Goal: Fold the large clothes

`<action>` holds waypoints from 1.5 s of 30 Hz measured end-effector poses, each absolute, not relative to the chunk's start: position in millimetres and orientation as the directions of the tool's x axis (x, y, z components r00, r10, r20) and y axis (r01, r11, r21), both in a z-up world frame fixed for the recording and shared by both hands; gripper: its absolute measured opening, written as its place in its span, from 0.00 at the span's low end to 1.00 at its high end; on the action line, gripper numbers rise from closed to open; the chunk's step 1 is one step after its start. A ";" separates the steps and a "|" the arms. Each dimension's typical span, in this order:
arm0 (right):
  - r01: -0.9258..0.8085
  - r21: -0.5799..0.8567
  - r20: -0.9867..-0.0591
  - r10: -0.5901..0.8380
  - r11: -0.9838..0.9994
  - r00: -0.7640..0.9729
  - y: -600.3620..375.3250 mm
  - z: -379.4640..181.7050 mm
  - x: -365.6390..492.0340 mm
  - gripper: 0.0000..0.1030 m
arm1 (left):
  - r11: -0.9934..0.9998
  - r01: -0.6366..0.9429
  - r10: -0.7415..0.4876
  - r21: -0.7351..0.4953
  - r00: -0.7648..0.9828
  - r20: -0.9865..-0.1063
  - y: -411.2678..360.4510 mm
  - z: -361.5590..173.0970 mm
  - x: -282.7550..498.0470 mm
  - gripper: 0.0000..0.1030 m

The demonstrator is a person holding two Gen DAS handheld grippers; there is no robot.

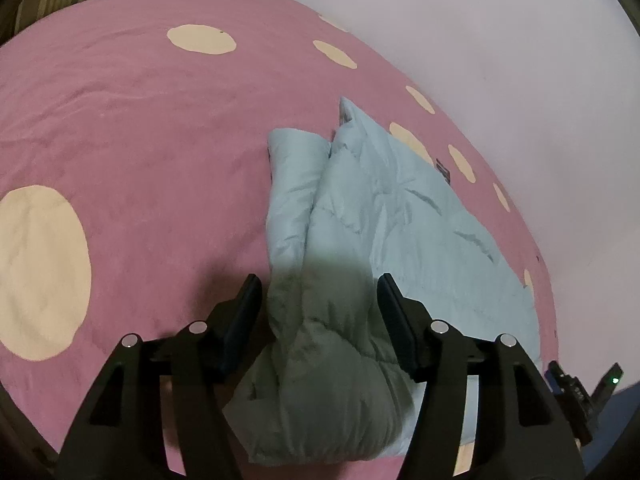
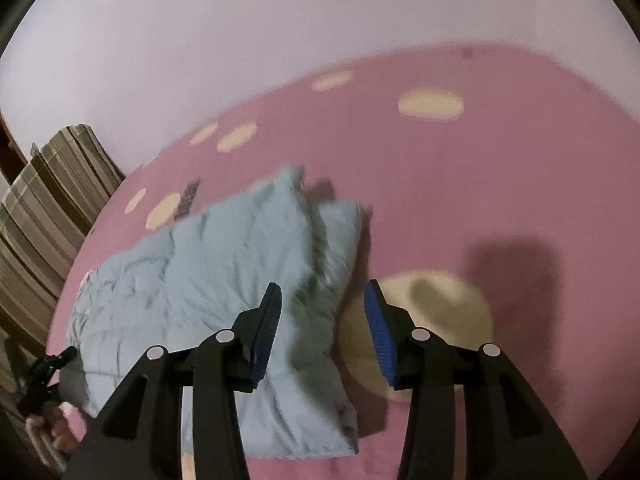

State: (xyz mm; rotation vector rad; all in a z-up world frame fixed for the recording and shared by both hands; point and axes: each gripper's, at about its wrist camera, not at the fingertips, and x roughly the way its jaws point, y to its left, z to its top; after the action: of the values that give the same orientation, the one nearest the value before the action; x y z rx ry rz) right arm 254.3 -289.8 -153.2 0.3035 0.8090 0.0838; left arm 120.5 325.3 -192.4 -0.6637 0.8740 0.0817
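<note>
Pale blue puffer jacket (image 1: 372,216) lies partly folded on pink spotted bed cover (image 1: 140,128), long axis running away from lens, centre-right of frame. Left claw (image 1: 318,312) open, straddling its near bunched end, nearer. Right claw (image 2: 322,320) open, above jacket's edge.

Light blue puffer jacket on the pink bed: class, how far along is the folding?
Done: the jacket lies partly folded, one section doubled over along its side. In hand: nothing; left tongs and right tongs hang open above it. Left: further folds into a compact bundle.
</note>
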 end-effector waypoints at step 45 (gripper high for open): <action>-0.272 0.169 -0.816 0.290 0.947 0.500 -90.4 -208.7 286.6 0.15 | 0.783 -0.185 -0.338 -0.593 0.674 -0.657 302.2 -165.8 175.5 0.16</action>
State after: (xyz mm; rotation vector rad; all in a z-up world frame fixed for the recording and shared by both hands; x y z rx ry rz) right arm 286.6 -90.4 -208.7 0.0193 0.9904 0.3396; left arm 175.5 302.2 -165.8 -0.6857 0.8438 -0.0944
